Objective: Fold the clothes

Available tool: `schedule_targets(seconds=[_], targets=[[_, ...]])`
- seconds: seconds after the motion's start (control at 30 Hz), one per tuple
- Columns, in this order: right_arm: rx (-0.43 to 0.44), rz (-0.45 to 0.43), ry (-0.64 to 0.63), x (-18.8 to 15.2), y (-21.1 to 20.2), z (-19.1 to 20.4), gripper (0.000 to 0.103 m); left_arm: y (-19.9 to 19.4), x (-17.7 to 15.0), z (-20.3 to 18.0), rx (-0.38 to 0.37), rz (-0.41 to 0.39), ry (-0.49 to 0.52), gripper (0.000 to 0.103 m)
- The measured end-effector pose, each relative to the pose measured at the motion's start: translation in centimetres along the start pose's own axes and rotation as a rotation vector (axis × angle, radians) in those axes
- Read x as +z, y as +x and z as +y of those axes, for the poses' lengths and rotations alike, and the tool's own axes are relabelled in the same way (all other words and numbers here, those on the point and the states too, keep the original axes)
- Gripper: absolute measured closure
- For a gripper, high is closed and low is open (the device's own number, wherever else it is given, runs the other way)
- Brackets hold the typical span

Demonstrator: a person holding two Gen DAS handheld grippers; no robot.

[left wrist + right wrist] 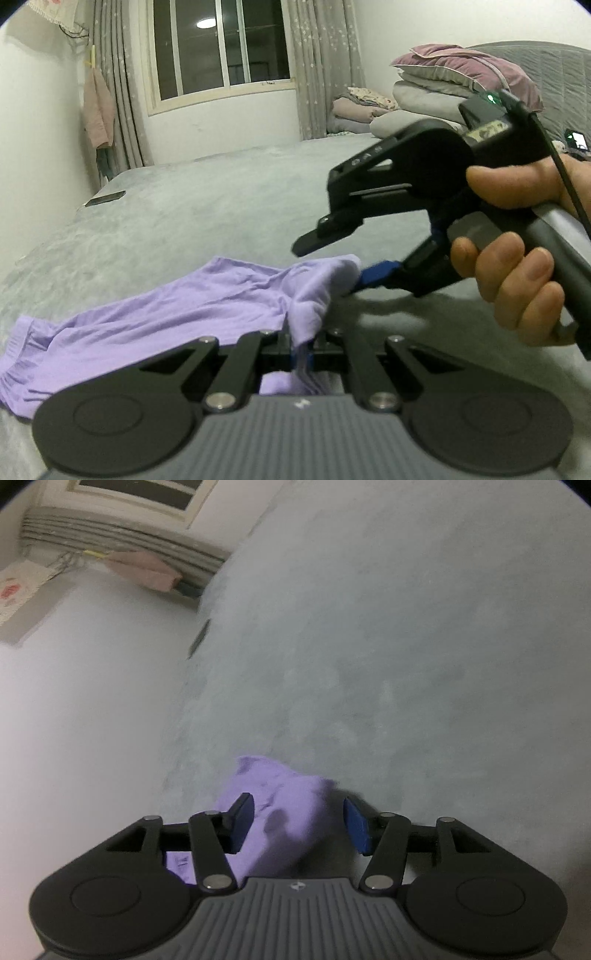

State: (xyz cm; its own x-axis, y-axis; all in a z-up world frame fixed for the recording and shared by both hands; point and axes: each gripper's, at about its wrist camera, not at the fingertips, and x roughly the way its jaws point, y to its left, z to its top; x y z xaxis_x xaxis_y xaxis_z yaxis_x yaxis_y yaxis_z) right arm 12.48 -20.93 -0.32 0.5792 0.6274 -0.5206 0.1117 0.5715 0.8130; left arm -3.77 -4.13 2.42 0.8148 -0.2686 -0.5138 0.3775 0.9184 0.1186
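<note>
A lilac garment (177,314) lies crumpled on the grey bed cover (221,206), stretching to the left. My left gripper (301,349) is shut on a bunched fold at the garment's right end, lifted a little off the cover. A person's hand (517,284) holds my right gripper (334,266) just right of that fold, jaws apart, its blue pad (380,277) beside the cloth. In the right wrist view, the right gripper (299,823) stands open with a lump of the lilac garment (284,808) between its pads, not pinched.
A stack of pillows and folded bedding (443,92) sits at the bed's far right. A dark phone (105,197) lies at the bed's far left edge by the wall. A window with curtains (221,48) is behind. A pink cloth (98,110) hangs on the left wall.
</note>
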Motion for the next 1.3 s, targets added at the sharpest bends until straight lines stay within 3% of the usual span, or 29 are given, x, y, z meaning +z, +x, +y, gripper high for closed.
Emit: schedule_targets(seconds=[0.07, 0.13, 0.23, 0.4, 0.63, 0.7, 0.77, 0.8, 0.93, 1.03, 1.3], targets=[[0.005, 0.017, -0.020, -0.1, 0.3, 0.4, 0.069, 0.2, 0.1, 0.0, 0.002, -0.002, 0.009, 0.099], [-0.004, 0.032, -0.030, -0.2, 0.5, 0.6, 0.073, 0.3, 0.1, 0.0, 0.000, -0.004, 0.014, 0.099], [-0.047, 0.039, -0.006, -0.4, 0.0, 0.1, 0.073, 0.4, 0.0, -0.2, -0.003, -0.005, 0.019, 0.099], [-0.033, 0.057, 0.036, -0.7, -1.3, -0.9, 0.059, 0.4, 0.0, -0.1, -0.001, -0.008, 0.029, 0.099], [-0.018, 0.066, 0.064, -1.2, -1.4, -1.3, 0.059, 0.1, 0.0, -0.6, 0.003, -0.015, 0.053, 0.099], [0.015, 0.047, 0.068, -1.1, -2.0, -1.5, 0.065, 0.0, -0.1, -0.8, 0.005, -0.016, 0.061, 0.099], [0.002, 0.014, 0.024, -1.0, -2.0, -0.9, 0.089, 0.0, 0.0, -0.9, 0.007, -0.014, 0.072, 0.099], [-0.007, -0.003, 0.001, -0.9, -1.9, -0.5, 0.093, 0.0, 0.1, -0.9, 0.007, -0.011, 0.077, 0.099], [-0.074, -0.100, -0.221, -1.1, -2.6, 2.5, 0.094, -0.1, 0.7, -0.1, -0.012, 0.001, 0.064, 0.099], [-0.076, -0.128, -0.365, -1.4, -2.2, 5.0, 0.095, -0.4, 1.2, 1.4, -0.043, 0.014, -0.006, 0.099], [-0.122, -0.134, -0.576, -3.3, -0.2, 8.9, 0.095, -1.4, 0.9, 7.1, -0.060, 0.028, -0.225, 0.099]])
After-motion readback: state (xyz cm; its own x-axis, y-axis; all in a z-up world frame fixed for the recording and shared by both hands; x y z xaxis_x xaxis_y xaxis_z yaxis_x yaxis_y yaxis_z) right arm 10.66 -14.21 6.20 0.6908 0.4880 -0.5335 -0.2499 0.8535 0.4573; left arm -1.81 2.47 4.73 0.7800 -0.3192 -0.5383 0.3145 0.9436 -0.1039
